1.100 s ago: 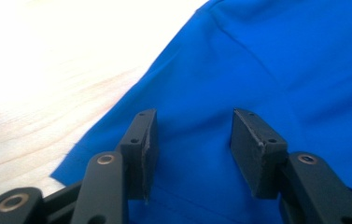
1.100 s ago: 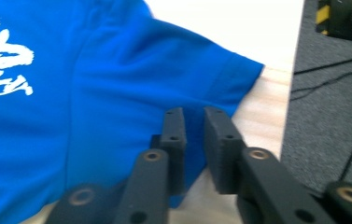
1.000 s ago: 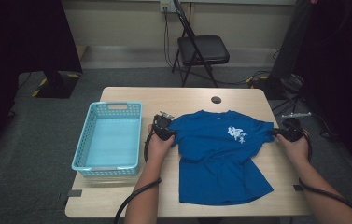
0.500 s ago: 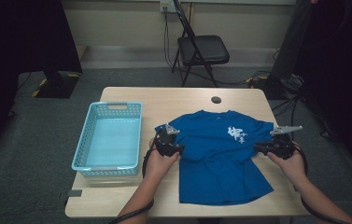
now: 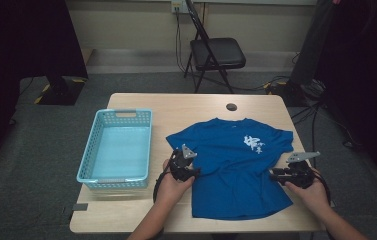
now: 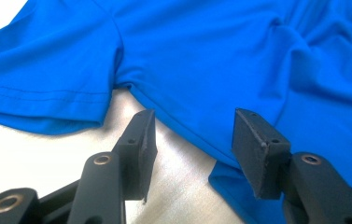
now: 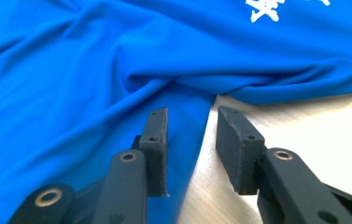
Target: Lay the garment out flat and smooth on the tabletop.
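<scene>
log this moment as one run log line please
work: folding blue T-shirt on table | left gripper: open at shirt's side edge | right gripper: just been opening, straddling opposite edge, nothing gripped | basket: empty

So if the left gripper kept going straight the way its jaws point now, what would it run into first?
Most likely the blue T-shirt. The left gripper has its jaws open, straddling the shirt's side edge just below the sleeve, so the side hem would come between them first. How high they sit above the table is unclear.

Spread fingers (image 6: 138,140) straddling blue shirt's (image 6: 220,60) side hem
</scene>
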`<state>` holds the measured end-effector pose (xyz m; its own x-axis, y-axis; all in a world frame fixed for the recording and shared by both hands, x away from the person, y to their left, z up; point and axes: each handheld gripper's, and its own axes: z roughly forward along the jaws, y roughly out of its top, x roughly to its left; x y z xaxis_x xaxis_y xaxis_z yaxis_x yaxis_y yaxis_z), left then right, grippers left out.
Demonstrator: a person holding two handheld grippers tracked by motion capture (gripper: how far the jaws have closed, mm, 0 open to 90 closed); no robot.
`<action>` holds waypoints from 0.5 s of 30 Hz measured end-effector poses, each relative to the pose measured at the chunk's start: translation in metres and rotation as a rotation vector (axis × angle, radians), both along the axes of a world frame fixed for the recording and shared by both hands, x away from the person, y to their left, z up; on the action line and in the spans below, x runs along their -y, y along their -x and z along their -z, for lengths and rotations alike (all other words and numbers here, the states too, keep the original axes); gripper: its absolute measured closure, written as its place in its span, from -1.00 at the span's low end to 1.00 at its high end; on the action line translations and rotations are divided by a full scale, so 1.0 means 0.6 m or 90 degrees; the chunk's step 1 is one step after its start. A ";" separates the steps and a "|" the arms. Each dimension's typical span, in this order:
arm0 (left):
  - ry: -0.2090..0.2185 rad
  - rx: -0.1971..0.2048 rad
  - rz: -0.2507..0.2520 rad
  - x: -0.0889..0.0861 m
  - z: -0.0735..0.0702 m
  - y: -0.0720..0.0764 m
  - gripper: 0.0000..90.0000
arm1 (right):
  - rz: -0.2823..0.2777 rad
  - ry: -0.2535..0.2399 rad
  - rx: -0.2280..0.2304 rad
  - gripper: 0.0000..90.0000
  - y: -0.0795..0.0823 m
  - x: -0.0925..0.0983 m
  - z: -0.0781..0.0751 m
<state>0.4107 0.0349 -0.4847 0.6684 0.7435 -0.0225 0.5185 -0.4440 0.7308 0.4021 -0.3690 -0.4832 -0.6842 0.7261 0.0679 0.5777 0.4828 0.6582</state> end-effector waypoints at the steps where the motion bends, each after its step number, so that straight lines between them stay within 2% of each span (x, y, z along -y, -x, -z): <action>1: -0.002 0.001 0.001 0.000 0.001 0.000 0.10 | -0.001 0.001 0.003 0.46 0.001 -0.001 0.001; 9: -0.019 0.002 0.001 0.002 0.005 -0.002 0.09 | -0.015 0.014 0.009 0.93 0.006 -0.003 0.000; 15: -0.030 0.005 0.004 0.004 0.009 0.002 0.09 | -0.011 0.019 0.007 0.95 0.016 0.008 -0.002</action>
<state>0.4095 0.0325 -0.4904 0.6732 0.7392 0.0183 0.5095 -0.4817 0.7131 0.3928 -0.3739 -0.4822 -0.6976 0.7154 0.0394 0.5618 0.5120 0.6498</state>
